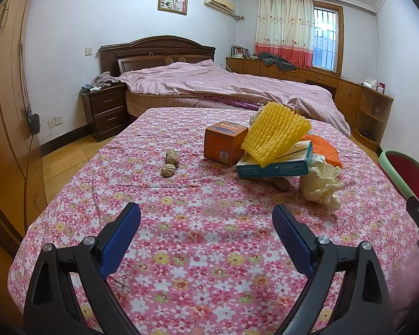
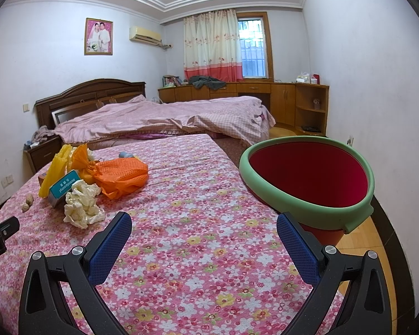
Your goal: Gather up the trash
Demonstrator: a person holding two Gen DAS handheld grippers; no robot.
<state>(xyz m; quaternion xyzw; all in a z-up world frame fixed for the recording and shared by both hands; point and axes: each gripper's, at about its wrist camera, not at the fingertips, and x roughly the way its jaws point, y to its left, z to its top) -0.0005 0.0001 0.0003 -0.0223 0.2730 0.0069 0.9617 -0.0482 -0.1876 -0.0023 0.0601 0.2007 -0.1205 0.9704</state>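
Left gripper (image 1: 206,217) low over the floral-covered surface (image 1: 209,251), jaws spread wide with nothing between them, blue pads (image 1: 117,243) facing each other. Ahead and to the right, a heap of trash well apart from the jaws: orange box (image 1: 223,142) upright, yellow foam netting (image 1: 276,134) leaning over a teal-and-white capsule box (image 1: 276,164), that box tilted up on a brown nutshell (image 1: 282,184) beneath it, crumpled cream paper (image 1: 321,184) just beside it on the right, orange mesh bag (image 1: 321,145) behind. Two walnut shells (image 1: 170,162) lying apart from the heap to its left, touching or nearly touching one another. Right gripper (image 2: 204,224) also low over the same surface, jaws likewise spread and holding nothing. From the right wrist view, heap off to the left, red bin with green rim (image 2: 307,209) tilted toward the camera at the right edge of the surface, just beyond the right-hand pad (image 2: 296,245); whether pad and rim touch cannot be told. Bin interior in view, red and in shadow. Behind the surface, a bed with pink checked quilt (image 2: 167,117) and a wooden headboard (image 2: 89,92).
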